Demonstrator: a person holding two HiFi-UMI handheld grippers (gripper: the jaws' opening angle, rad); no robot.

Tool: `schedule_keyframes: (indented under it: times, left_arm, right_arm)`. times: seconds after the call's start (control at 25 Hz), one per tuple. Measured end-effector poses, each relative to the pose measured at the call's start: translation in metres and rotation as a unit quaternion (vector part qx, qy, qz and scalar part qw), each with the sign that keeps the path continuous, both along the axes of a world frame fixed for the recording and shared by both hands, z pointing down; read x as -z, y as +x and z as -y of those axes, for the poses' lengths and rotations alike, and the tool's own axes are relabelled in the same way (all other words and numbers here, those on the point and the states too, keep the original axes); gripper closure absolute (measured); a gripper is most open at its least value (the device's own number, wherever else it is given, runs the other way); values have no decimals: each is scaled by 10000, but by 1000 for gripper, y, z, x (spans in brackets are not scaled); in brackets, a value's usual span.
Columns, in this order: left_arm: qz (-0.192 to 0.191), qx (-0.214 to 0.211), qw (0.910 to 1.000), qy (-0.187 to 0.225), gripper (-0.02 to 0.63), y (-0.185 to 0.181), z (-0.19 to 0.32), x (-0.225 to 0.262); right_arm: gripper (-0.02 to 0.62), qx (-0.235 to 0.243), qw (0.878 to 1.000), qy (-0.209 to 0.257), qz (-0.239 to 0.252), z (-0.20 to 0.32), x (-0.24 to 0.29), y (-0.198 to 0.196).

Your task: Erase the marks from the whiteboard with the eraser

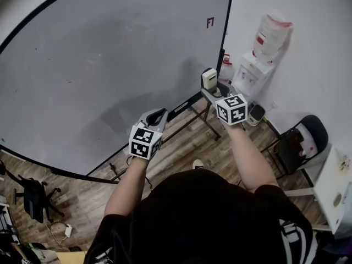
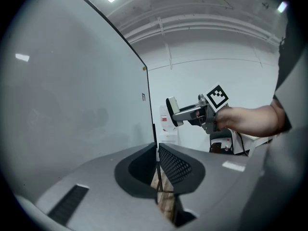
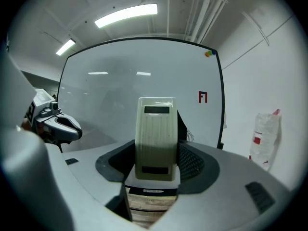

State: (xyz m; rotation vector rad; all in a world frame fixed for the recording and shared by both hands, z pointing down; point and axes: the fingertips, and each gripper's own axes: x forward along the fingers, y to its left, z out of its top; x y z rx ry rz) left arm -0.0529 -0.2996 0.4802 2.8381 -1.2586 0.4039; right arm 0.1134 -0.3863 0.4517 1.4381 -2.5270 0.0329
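Head view: the whiteboard (image 1: 110,65) fills the upper left, with a small red mark (image 1: 209,22) near its upper right corner. At centre right the right gripper (image 1: 213,91) holds the eraser (image 1: 209,77) short of the board. The left gripper (image 1: 155,116) hangs at lower centre. The step looks like carrying the eraser to the mark. Next it needs lifting and pressing flat on the red lettering. A white bag (image 1: 270,33) hangs at upper right, its contents hidden.

Left gripper view: the fingers (image 2: 175,165) are almost together, with nothing between them.

Right gripper view: the fingers (image 3: 195,160) clamp the upright eraser at centre, and the mark is to its upper right.
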Motion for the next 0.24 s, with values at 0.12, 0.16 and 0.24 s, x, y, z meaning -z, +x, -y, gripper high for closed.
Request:
schedule_keyframes:
  times: [0.12,0.16,0.24]
  left_arm:
    - [-4,0,10000,25,577,0,0,1]
    - [-7,-1,10000,28,577,0,0,1]
    - [-14,-2,10000,30,577,-1,0,1]
  right_arm:
    - [344,8,10000,-3,7,-1,0,-2]
    - [344,11,10000,-3,7,-1,0,-3]
    - [344,15,10000,-5,7,-2,0,-4]
